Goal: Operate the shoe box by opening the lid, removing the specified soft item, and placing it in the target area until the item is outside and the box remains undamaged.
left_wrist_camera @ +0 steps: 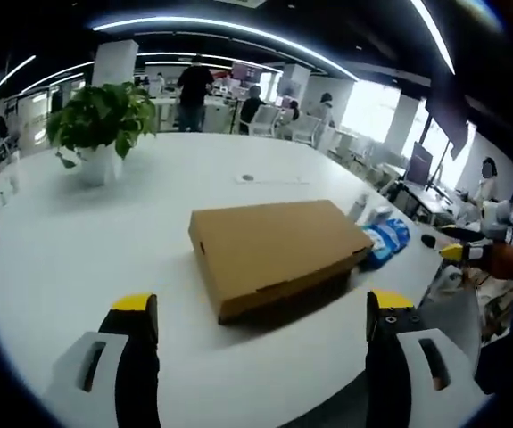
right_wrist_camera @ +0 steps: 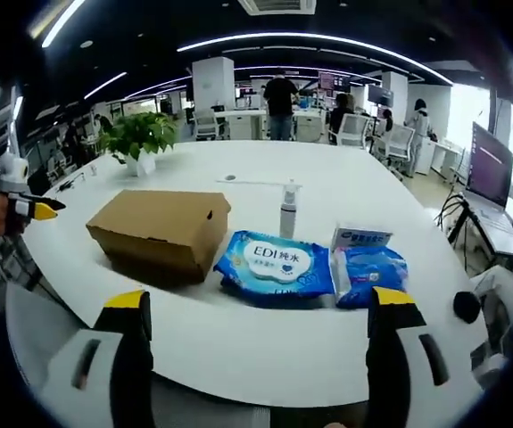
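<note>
Brown box, white desk, blue packs

The shoe box (right_wrist_camera: 161, 231) is plain tan cardboard on a white desk (left_wrist_camera: 78, 232). The wipes packs (right_wrist_camera: 276, 263) are blue with white labels. The plant (left_wrist_camera: 103, 118) is green in a white pot; each gripper (left_wrist_camera: 263, 312) is black, tipped yellow.

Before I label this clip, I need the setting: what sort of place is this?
Most likely an open-plan office. A large white table holds the cardboard shoe box, rows of desks with swivel chairs and people stand behind, and a computer monitor sits at one side.
</note>
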`<control>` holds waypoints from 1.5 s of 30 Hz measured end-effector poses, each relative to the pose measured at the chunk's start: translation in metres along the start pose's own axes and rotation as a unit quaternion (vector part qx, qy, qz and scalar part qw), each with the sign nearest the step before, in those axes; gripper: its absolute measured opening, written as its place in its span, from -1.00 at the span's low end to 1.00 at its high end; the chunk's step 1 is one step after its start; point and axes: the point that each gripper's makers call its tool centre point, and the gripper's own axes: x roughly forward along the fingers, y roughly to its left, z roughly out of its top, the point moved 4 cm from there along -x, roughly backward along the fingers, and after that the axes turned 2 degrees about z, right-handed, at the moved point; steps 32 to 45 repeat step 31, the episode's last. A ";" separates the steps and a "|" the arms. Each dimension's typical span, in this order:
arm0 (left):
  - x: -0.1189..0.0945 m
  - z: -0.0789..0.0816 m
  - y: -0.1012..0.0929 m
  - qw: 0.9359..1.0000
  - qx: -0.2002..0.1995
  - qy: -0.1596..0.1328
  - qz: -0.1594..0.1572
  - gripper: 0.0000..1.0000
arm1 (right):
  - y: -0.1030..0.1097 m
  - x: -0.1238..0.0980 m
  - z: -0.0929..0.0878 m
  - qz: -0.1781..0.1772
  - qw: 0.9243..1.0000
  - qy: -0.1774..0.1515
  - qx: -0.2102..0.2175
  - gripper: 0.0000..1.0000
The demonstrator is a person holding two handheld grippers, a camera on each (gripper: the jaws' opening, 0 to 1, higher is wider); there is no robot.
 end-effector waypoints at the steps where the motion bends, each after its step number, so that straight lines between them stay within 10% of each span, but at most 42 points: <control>1: -0.002 0.000 0.000 1.000 0.001 -0.002 0.000 0.99 | 0.002 -0.006 -0.001 -0.005 1.000 -0.002 -0.003 0.92; 17: -0.064 -0.035 -0.021 1.000 0.017 -0.002 -0.018 0.99 | 0.041 -0.061 -0.029 -0.021 1.000 -0.010 -0.004 0.92; 45: -0.075 -0.037 -0.049 0.999 0.028 -0.013 0.008 0.99 | 0.020 -0.064 -0.020 0.006 1.000 -0.027 -0.016 0.92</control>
